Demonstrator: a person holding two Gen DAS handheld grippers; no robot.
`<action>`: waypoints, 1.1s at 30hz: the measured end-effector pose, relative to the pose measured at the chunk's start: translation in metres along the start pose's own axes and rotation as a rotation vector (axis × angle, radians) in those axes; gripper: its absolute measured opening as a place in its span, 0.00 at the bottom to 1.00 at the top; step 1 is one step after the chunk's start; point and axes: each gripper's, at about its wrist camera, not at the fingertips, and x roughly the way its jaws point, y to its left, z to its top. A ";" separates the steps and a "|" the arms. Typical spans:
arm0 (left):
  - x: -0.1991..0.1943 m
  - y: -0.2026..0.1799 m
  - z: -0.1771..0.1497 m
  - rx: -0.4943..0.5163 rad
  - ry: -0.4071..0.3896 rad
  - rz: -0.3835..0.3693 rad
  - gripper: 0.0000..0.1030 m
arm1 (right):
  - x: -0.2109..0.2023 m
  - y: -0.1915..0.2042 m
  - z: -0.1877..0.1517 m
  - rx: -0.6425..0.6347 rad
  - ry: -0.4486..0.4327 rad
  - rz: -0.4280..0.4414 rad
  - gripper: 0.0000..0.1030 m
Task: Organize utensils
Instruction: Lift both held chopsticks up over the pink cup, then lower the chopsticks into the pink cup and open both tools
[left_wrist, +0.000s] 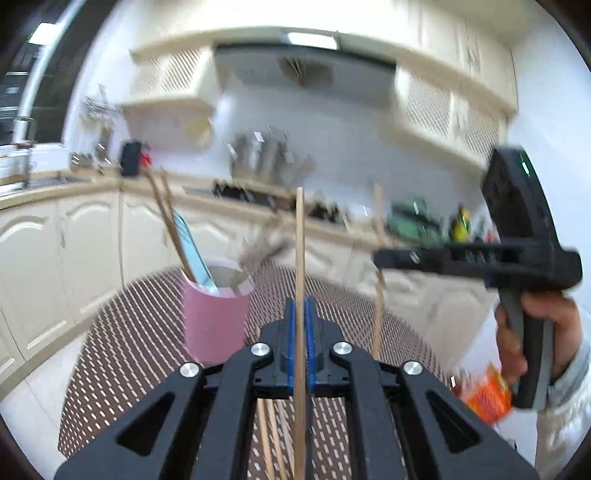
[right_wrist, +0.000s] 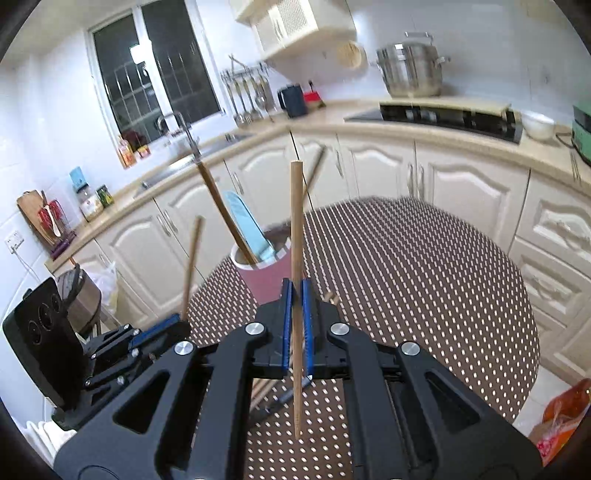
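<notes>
Your left gripper (left_wrist: 300, 325) is clamped on 1 wooden chopstick (left_wrist: 300, 258), upright between its blue pads. Your right gripper (right_wrist: 296, 310) pinches a second chopstick (right_wrist: 295, 229) the same way, its tip hanging above the dotted table mat (right_wrist: 424, 277). More chopsticks (right_wrist: 264, 391) lie on the mat under it. Just beyond stands the pink cup (right_wrist: 267, 275), holding a brown-handled utensil (right_wrist: 218, 199) and a light-blue one (right_wrist: 247, 225). Kitchen cabinets (right_wrist: 476, 192) sit behind.

Two chopsticks (right_wrist: 296, 236) held; one pink cup (right_wrist: 266, 275).
</notes>
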 end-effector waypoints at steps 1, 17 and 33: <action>-0.001 0.004 0.005 -0.025 -0.036 0.010 0.05 | -0.001 0.000 0.002 -0.003 -0.015 0.004 0.06; 0.031 0.031 0.086 -0.100 -0.358 0.096 0.05 | 0.014 0.020 0.054 0.021 -0.312 0.052 0.06; 0.095 0.052 0.094 -0.144 -0.440 0.229 0.05 | 0.049 0.008 0.080 0.036 -0.427 0.063 0.06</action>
